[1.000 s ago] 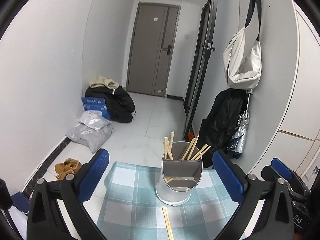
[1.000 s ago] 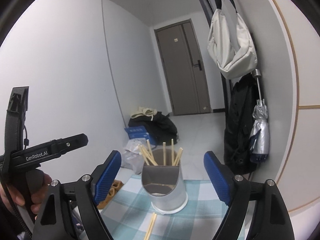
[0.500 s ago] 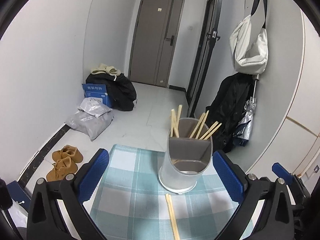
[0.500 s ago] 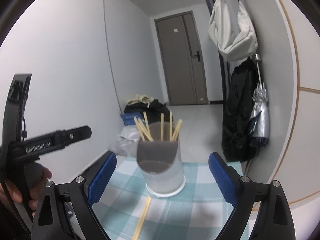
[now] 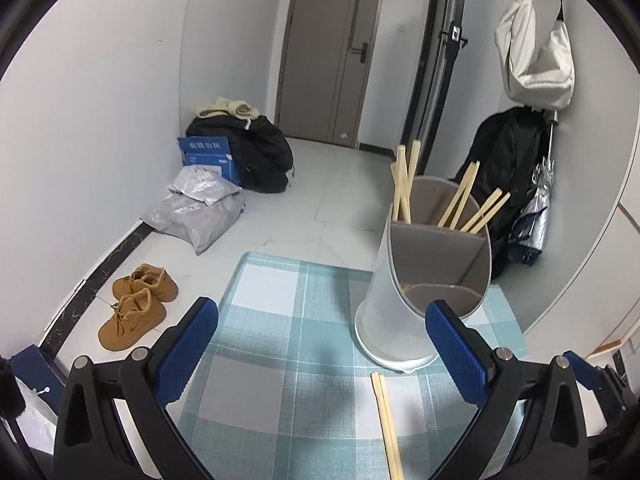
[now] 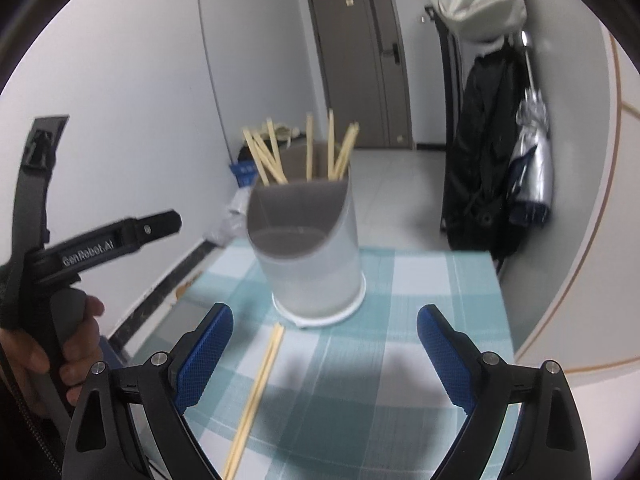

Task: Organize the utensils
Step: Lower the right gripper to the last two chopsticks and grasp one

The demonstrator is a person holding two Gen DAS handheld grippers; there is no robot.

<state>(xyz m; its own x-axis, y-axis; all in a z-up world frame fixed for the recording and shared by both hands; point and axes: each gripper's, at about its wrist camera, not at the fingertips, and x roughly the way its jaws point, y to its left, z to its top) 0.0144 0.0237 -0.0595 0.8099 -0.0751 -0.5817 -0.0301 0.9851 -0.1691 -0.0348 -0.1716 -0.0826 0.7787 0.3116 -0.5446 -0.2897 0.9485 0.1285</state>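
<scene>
1. Plainly, a loose pair of chopsticks (image 6: 258,390) is seen lying flat on the checked cloth (image 6: 432,292), lower centre-left of the right wrist frame, its far tips just beside the base of the holder (image 6: 316,248); in the left wrist frame the same pair (image 5: 387,416) is found at lower centre.
2. More chopsticks are stood in the holder's rear compartment; the front compartment looks empty, though its bottom is only partly seen.
3. The right gripper (image 6: 324,350) is held wide open with nothing between its blue pads; its jaws have just been opening.
4. The left gripper (image 5: 320,344) is likewise spread wide and empty.
5. The pair is judged light, thin, stiff and smooth, so rolling or scissoring apart is to be expected when pinched.
6. A grip near mid-length, across both sticks together, is judged best; the flat lie on cloth leaves little room under them.
7. The holder is judged light and tall, easily tipped if knocked.
</scene>
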